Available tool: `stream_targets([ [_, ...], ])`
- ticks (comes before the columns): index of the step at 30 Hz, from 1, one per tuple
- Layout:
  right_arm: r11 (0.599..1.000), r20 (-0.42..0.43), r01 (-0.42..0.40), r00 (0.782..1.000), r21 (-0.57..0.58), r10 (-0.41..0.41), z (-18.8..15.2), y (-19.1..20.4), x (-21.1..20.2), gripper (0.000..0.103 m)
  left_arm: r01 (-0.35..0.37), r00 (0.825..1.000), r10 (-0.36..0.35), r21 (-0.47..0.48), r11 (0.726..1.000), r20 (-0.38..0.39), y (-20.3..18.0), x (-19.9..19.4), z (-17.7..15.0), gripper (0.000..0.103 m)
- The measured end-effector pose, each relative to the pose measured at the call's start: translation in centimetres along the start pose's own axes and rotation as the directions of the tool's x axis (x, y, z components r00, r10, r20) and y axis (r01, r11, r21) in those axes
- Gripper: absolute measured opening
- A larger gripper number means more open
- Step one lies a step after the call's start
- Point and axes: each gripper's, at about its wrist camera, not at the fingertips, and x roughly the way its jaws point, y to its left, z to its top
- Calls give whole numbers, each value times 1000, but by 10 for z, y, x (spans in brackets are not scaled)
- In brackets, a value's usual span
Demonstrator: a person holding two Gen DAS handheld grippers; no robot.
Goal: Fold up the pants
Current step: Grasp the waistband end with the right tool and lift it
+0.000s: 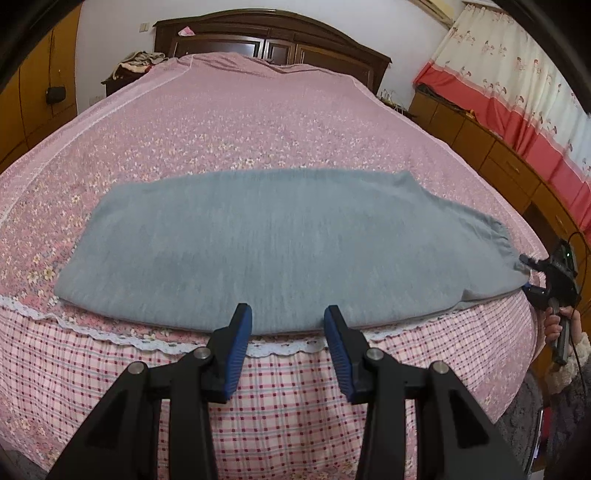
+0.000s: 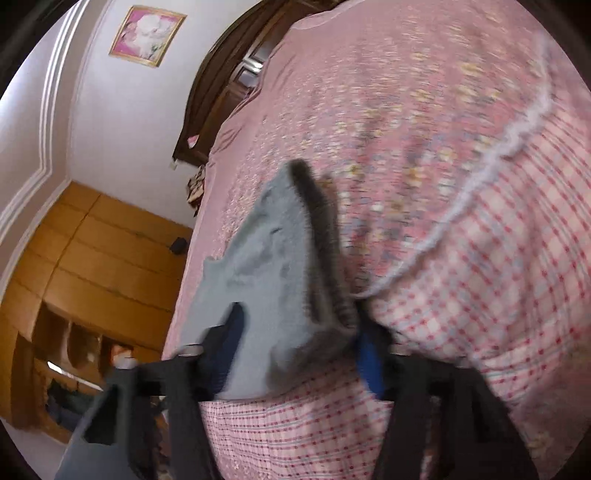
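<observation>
Grey pants (image 1: pixel 280 243) lie flat across the near edge of the pink floral bed (image 1: pixel 236 122), folded lengthwise, one end at the left and the other at the right. My left gripper (image 1: pixel 288 317) is open and empty, its blue-padded fingers just at the pants' near edge. My right gripper (image 1: pixel 528 275) is at the pants' right end, its jaws spread around the cloth. In the blurred right wrist view the pants' end (image 2: pixel 273 280) lies between the spread fingers of the right gripper (image 2: pixel 299 332).
The bed's checked skirt (image 1: pixel 295 398) hangs below a lace trim. A dark wooden headboard (image 1: pixel 273 33) stands at the far end. Wooden cabinets (image 1: pixel 491 147) and a red and cream curtain (image 1: pixel 517 88) line the right. A yellow wardrobe (image 2: pixel 96 251) is on the left.
</observation>
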Motion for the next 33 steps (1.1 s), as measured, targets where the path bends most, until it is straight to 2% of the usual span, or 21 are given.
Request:
stream_targets([
  [2, 998, 2, -35, 999, 53, 35, 0, -13, -4, 25, 3, 1000, -3, -3, 1000, 0, 0, 0, -1, 43],
  [4, 994, 5, -78, 997, 77, 78, -1, -19, -7, 24, 0, 1000, 0, -1, 1000, -1, -1, 0, -1, 43],
  [5, 995, 5, -74, 997, 73, 73, -2, -19, -7, 23, -2, 1000, 2, 0, 1000, -2, -1, -1, -1, 43],
  [14, 997, 42, 55, 998, -45, -53, -6, 16, -11, 21, -3, 1000, 3, -7, 1000, -3, 6, -3, -5, 43],
  [19, 995, 37, 93, 995, -46, -92, -7, 26, -10, 20, -1, 1000, 1, -6, 1000, 0, 9, -5, -6, 43],
  [23, 976, 48, 188, 982, -107, -184, 3, 55, -3, 19, -3, 1000, 3, 0, 1000, 13, 13, -10, -7, 43],
  [25, 956, 57, 242, 970, -163, -236, 4, 72, 1, 18, -3, 1000, 3, 1, 1000, 22, 16, -13, -5, 43],
  [28, 902, 73, 356, 934, -245, -349, 5, 104, 8, 18, -3, 999, 3, -3, 1000, 34, 25, -18, 0, 43],
  [30, 844, 103, 435, 899, -315, -425, 2, 130, 14, 17, -4, 999, 4, -10, 1000, 46, 33, -21, 4, 43],
  [33, 754, 168, 499, 863, -427, -476, -5, 171, 24, 17, 1, 997, 1, -25, 1000, 79, 48, -31, 14, 43],
])
